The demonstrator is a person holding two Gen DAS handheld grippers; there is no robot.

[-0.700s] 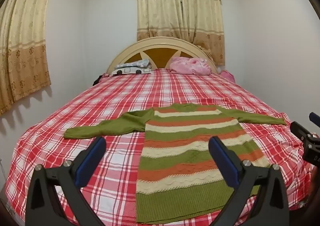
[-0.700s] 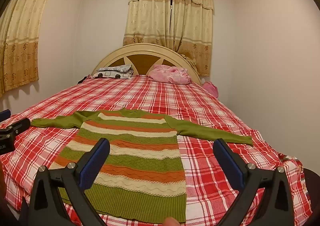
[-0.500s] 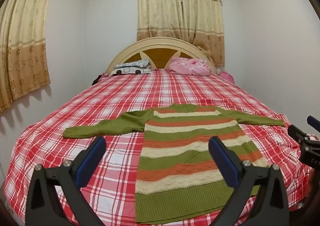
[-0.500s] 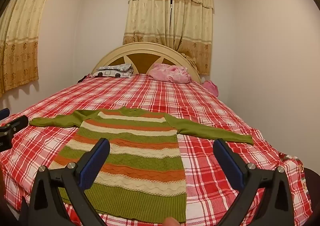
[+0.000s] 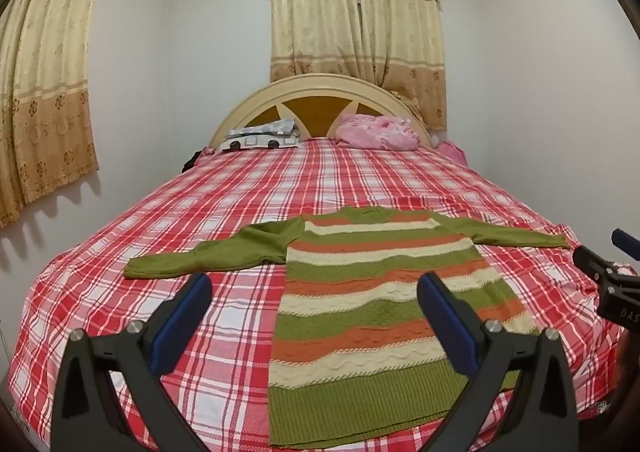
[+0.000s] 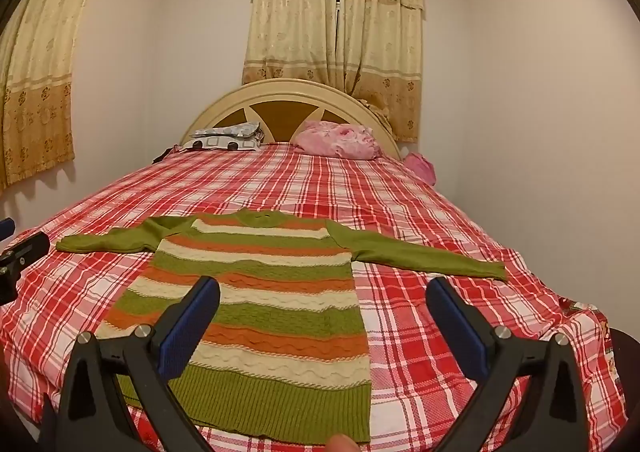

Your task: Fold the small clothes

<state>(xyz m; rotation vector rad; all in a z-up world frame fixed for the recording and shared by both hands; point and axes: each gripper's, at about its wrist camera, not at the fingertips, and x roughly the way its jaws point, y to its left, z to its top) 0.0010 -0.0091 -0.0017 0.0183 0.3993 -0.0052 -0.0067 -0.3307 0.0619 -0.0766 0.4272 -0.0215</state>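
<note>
On the near half of a red-and-white plaid bedspread (image 5: 240, 187), a knitted sweater striped in green, orange and cream (image 5: 360, 292) is laid flat, long axis running from the ribbed hem at the near edge to the neck toward the arched cream headboard (image 5: 320, 85), sleeves spread sideways. Left gripper (image 5: 316, 316) and right gripper (image 6: 324, 316) are held above it, jaws wide apart, nothing clamped.

White letters "DAS", cut off at the frame edge, on the right gripper (image 5: 618, 248) body
</note>
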